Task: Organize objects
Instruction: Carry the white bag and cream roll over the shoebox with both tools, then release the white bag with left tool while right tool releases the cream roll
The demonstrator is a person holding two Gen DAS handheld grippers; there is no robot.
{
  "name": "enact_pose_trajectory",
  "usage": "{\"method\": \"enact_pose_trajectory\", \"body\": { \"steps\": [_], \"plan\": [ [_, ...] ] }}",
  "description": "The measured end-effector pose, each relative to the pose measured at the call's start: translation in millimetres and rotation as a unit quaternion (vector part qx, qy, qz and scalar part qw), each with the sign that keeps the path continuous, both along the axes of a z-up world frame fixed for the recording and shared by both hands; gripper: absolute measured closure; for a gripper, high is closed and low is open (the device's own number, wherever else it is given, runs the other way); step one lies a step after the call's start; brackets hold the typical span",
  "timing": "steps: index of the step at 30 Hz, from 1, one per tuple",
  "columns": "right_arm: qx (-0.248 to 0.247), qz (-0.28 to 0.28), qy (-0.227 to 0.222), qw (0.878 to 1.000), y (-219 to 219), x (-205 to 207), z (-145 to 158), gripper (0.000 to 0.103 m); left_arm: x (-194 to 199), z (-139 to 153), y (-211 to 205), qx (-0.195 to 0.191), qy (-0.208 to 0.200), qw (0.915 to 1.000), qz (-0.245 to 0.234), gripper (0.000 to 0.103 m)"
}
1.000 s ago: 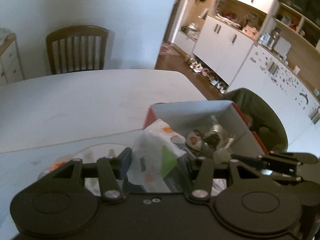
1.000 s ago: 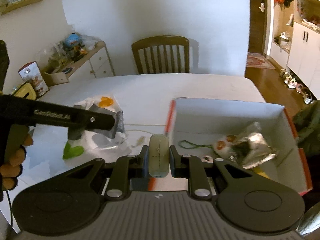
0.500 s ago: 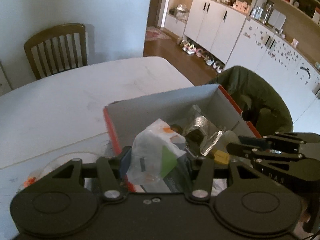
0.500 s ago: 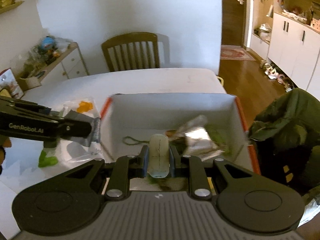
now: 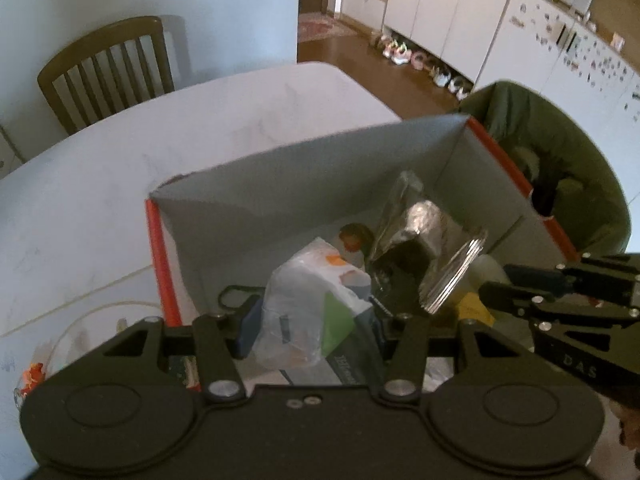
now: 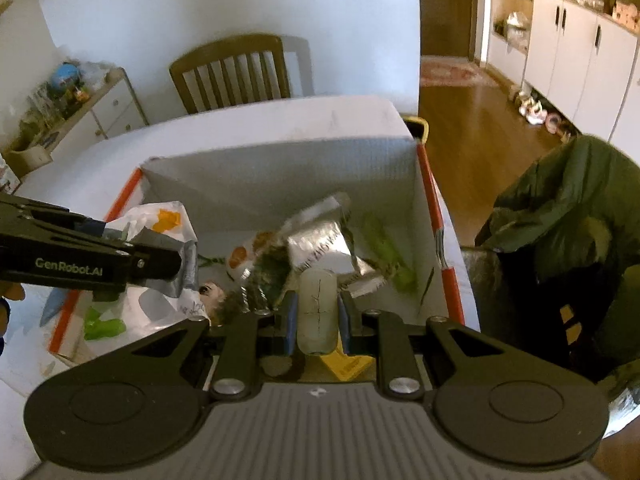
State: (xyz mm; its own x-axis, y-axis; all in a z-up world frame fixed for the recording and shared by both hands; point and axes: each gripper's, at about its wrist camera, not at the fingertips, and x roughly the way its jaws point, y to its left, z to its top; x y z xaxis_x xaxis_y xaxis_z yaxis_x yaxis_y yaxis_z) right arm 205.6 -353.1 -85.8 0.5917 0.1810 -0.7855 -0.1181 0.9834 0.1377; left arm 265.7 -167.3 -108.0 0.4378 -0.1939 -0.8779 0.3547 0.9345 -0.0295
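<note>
We are over the open cardboard box (image 6: 280,176) on the table. Our left gripper (image 5: 312,320) squeezes a soft, crinkly plastic bag (image 5: 308,304) by its middle; it looks light. Our right gripper (image 6: 318,312) pinches a small, hard, smooth plastic bottle (image 6: 318,308) round its sides.

White wall (image 6: 240,8), wooden slat-back chair (image 6: 232,72) at white table (image 5: 100,184), brown wood floor (image 6: 472,132), white cabinets (image 5: 440,12).
</note>
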Motion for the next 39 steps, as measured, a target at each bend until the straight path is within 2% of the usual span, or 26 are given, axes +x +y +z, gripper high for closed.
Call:
{"method": "enact_pose_trajectory", "body": {
  "steps": [4,16,19,21,22,25,27,28,29,30,32,36,39],
  "plan": [
    [-0.013,0.015,0.009,1.0,2.8,3.7,-9.9,0.083,2.4,-11.8,-4.7,0.019,0.009,0.9998,-0.004,0.051],
    [-0.012,0.049,0.028,0.998,7.2,7.9,-28.2,0.082,-2.2,-26.0,-5.3,0.027,0.031,0.9991,-0.014,0.05],
    [-0.011,0.053,0.031,0.998,6.7,7.0,-29.6,0.082,-4.1,-25.7,-4.2,0.026,0.033,0.999,-0.011,0.047],
    [-0.003,0.056,0.035,0.998,5.1,5.7,-29.4,0.082,-5.1,-25.7,-4.7,0.027,0.032,0.9991,-0.007,0.037],
    [-0.002,0.057,0.035,0.998,4.6,4.5,-29.0,0.082,-6.7,-25.8,-3.4,0.027,0.031,0.9991,-0.002,0.035],
    [0.002,0.064,0.034,0.997,3.9,1.3,-27.0,0.077,-9.4,-24.0,-2.0,0.026,0.027,0.9993,0.003,0.03],
    [0.008,0.066,0.032,0.997,2.8,-1.1,-24.9,0.073,-11.2,-21.7,-0.7,0.023,0.024,0.9994,0.01,0.021],
    [0.011,0.066,0.03,0.997,1.9,-2.2,-23.8,0.072,-13.2,-20.1,1.4,0.019,0.021,0.9995,0.013,0.021],
    [0.014,0.065,0.03,0.997,1.1,-3.2,-22.5,0.069,-15.3,-18.1,3.2,0.013,0.019,0.9996,0.014,0.021],
    [0.017,0.063,0.028,0.997,0.1,-4.5,-20.8,0.059,-16.8,-16.5,4.2,0.011,0.017,0.9997,0.015,0.021],
    [0.02,0.061,0.019,0.998,-1.6,-8.0,-17.0,0.051,-21.2,-11.8,6.9,0.006,0.008,0.9998,0.017,0.02],
    [0.024,0.055,0.008,0.998,-2.6,-12.7,-8.2,0.051,-26.5,-1.9,8.9,-0.008,-0.003,0.9997,0.025,0.014],
    [0.03,0.05,0.003,0.998,-4.5,-15.7,-1.4,0.05,-32.1,6.3,13.7,-0.018,-0.012,0.9993,0.031,0.014]
  ]
}}
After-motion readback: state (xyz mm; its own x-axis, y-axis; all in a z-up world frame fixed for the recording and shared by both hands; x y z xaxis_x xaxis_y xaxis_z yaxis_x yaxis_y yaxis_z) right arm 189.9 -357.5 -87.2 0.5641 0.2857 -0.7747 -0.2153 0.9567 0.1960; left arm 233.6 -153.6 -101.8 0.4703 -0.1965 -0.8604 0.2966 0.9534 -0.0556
